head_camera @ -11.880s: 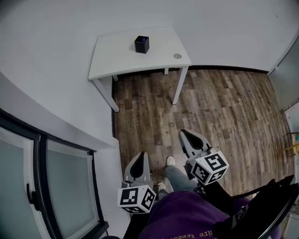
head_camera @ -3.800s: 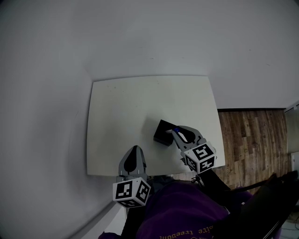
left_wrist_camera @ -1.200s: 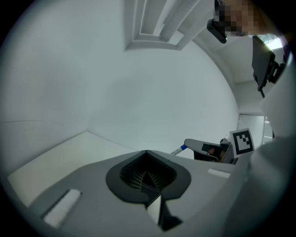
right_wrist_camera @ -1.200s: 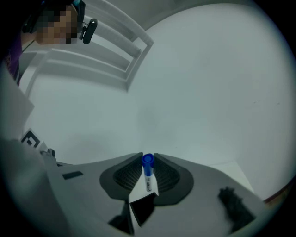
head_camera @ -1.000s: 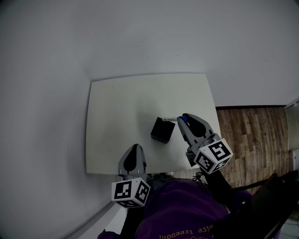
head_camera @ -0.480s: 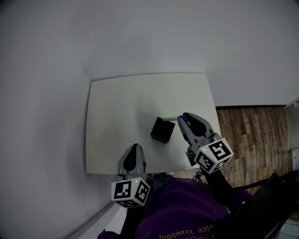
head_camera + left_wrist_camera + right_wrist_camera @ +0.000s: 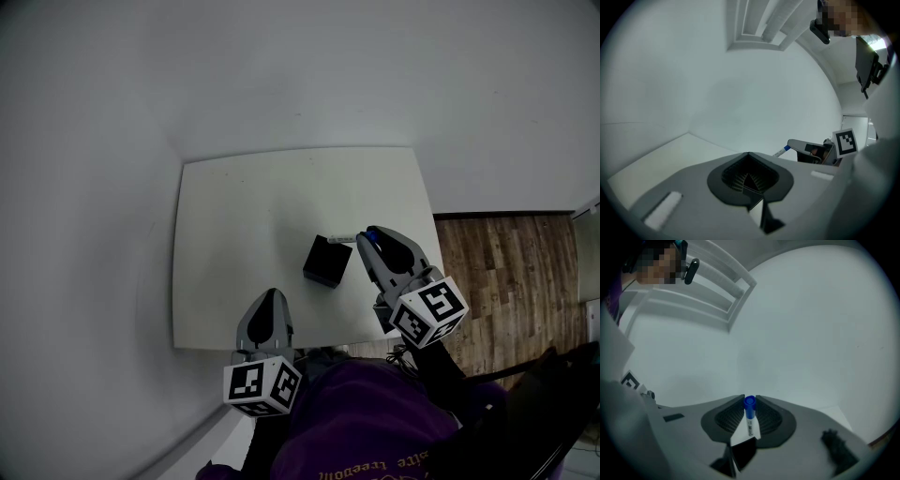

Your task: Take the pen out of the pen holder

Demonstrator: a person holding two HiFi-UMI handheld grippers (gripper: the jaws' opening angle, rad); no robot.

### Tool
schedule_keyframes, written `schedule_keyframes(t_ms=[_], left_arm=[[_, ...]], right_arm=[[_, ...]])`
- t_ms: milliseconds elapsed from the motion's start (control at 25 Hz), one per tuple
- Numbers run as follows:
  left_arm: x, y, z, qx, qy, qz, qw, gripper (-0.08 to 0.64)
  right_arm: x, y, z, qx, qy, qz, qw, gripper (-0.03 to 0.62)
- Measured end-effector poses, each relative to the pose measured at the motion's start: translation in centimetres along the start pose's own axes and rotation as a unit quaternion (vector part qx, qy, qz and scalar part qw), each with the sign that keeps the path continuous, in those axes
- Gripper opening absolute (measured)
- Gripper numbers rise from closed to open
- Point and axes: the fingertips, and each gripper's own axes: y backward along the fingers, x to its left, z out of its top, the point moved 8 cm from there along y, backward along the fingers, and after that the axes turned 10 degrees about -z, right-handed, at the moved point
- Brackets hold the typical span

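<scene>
Pinching the pen (image 7: 750, 420) between its two jaws, the right gripper (image 7: 749, 401) has its ribbed pads closed against the pen's sides. The blue end sits right at the jaw tips, and the white barrel runs back between the jaws toward the camera. In the head view this right gripper (image 7: 368, 236) hangs over the table (image 7: 244, 216) with its marker cube (image 7: 428, 313) toward the person. A thin pale part of the pen (image 7: 344, 238) sticks out sideways from its tips. Just to the left of those tips, and slightly nearer the person, stands the black pen holder (image 7: 327, 262), a small square box on the white tabletop. The pen's pale end lies close to the holder's far right corner, but whether the two touch cannot be told.

Farther left and nearer the person, the left gripper (image 7: 270, 305) sits at the table's near edge, well apart from the holder. Its own view shows the left gripper (image 7: 749, 157) with its jaws pressed together and nothing between them. Beyond it, to the right, that view shows the pen (image 7: 780, 151) jutting from the other gripper.
</scene>
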Motion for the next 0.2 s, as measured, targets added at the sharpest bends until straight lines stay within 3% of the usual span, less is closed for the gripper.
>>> schedule_keyframes(t_ms=[200], left_arm=[[-0.32,-0.17,0.50,0.005,0.005,0.002,1.0000,0.006]], right_arm=[[-0.07,-0.12,0.14,0.004,-0.002,0.002,1.000,0.080]])
